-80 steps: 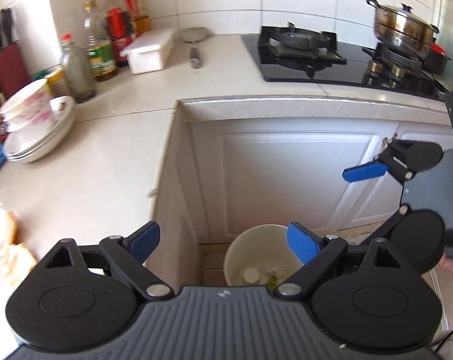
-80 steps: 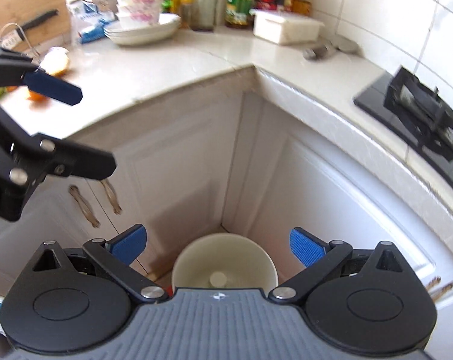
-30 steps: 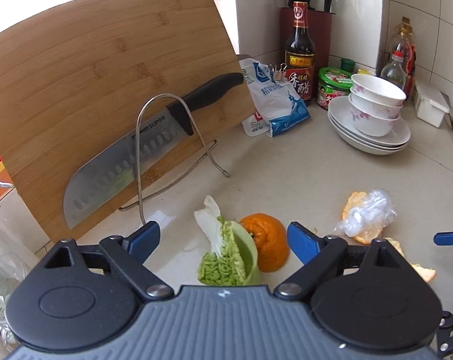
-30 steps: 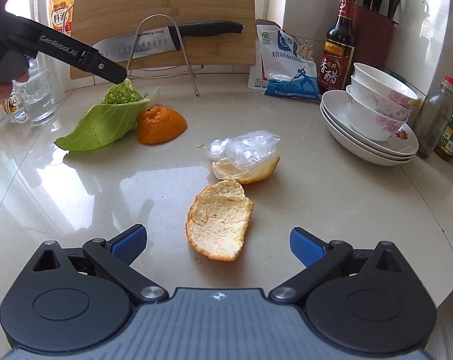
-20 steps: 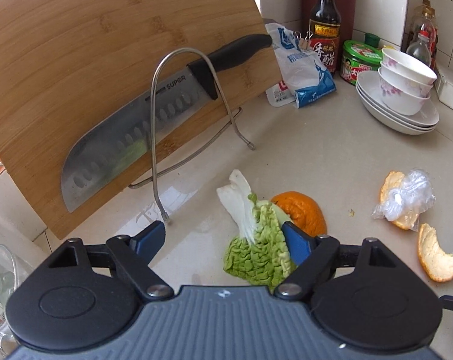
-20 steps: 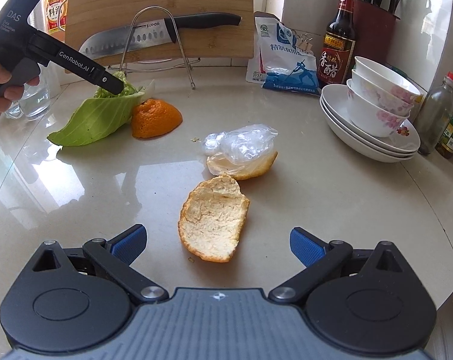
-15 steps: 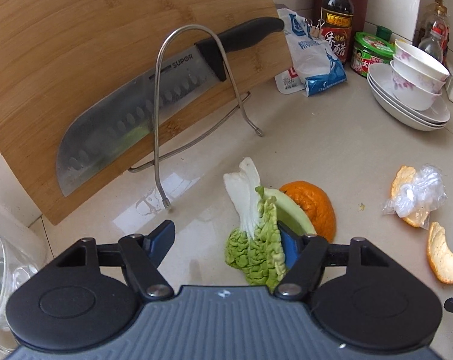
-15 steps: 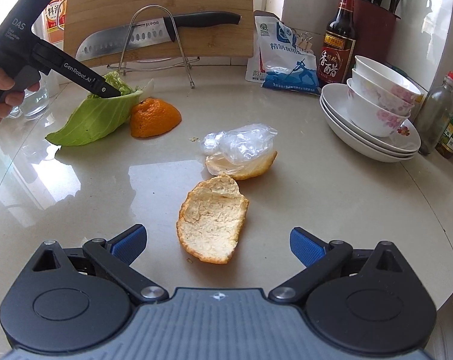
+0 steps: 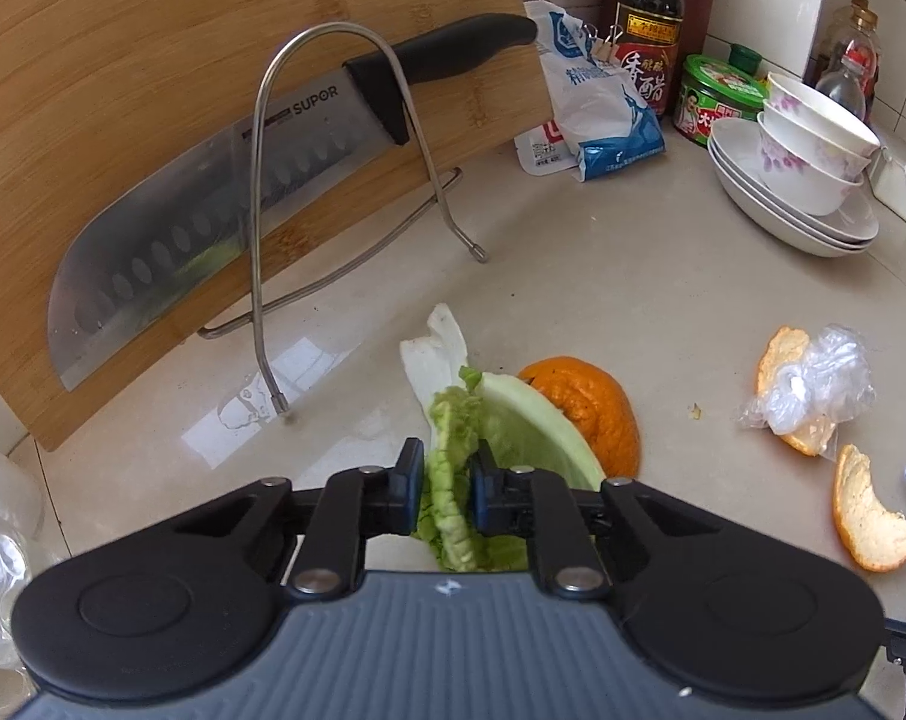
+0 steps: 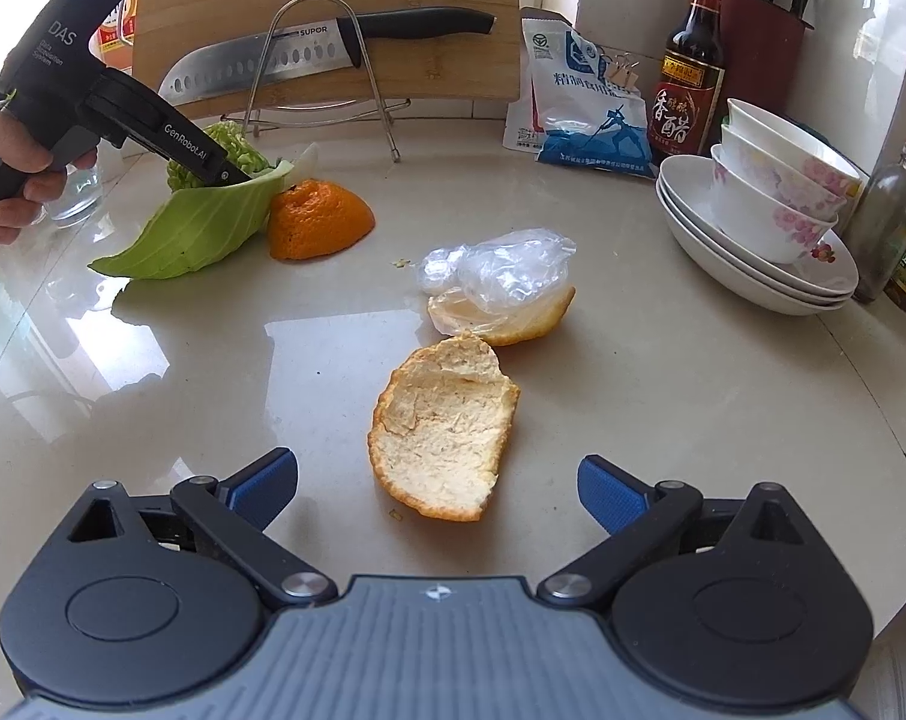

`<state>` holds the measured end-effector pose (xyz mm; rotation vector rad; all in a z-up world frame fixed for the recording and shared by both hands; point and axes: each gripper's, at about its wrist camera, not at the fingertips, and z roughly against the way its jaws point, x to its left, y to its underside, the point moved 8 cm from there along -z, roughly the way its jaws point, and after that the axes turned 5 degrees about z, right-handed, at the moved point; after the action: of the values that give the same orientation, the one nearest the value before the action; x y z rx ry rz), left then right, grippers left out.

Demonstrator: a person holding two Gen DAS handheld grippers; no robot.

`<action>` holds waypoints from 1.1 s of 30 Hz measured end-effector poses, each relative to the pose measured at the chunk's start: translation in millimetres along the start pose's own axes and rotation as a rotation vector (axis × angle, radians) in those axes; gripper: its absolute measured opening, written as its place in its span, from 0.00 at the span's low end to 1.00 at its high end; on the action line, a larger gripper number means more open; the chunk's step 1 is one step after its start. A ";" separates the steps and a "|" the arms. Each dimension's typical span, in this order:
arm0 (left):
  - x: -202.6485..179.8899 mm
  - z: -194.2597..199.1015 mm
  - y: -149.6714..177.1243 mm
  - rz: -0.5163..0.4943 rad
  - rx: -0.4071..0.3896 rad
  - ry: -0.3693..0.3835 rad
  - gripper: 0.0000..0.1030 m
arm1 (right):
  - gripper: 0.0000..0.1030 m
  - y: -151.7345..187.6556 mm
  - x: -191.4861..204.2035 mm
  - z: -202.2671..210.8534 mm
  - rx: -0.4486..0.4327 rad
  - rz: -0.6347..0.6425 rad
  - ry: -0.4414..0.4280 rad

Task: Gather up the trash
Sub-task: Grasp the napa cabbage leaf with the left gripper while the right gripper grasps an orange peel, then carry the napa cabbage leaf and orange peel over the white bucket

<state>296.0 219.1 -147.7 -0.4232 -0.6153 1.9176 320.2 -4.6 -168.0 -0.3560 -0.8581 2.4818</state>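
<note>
The cabbage leaf is pale green with a white stem; the peel dome is bright orange; the open orange peel shows a cream inside with an orange rim. The counter is glossy beige. The stacked bowls are white with pink flowers. The hand-held gripper is black with blue pads.

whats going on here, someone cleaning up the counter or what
A person is clearing food scraps off a kitchen counter with a handheld gripper in each hand. The left gripper has just been closing its jaws and now pinches the cabbage leaf, which lies against an orange peel dome. The right gripper hovers open over a flat piece of orange peel, not touching it. Another peel piece with crumpled clear plastic on it lies just beyond.
</note>
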 end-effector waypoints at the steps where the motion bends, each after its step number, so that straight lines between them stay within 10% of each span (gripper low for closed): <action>1: -0.5 1.5 -0.9 -0.008 -0.006 0.000 0.08 | 0.98 -0.5 0.2 -1.1 -0.001 0.002 -0.002; 14: 0.4 17.5 -3.3 -0.029 -0.019 0.015 0.05 | 0.77 -11.3 -1.6 -16.0 -0.015 -0.007 -0.020; 18: -1.3 21.3 -3.5 -0.038 -0.018 0.023 0.05 | 0.55 -13.8 -5.3 -15.3 -0.012 -0.017 -0.016; 33: -10.9 48.7 -2.9 -0.113 -0.028 0.040 0.05 | 0.37 -14.1 -6.1 8.9 -0.015 0.001 -0.036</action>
<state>275.9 199.1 -106.5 -0.4346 -0.6269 1.7910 327.0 -2.6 -151.7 -0.3171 -0.8916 2.4907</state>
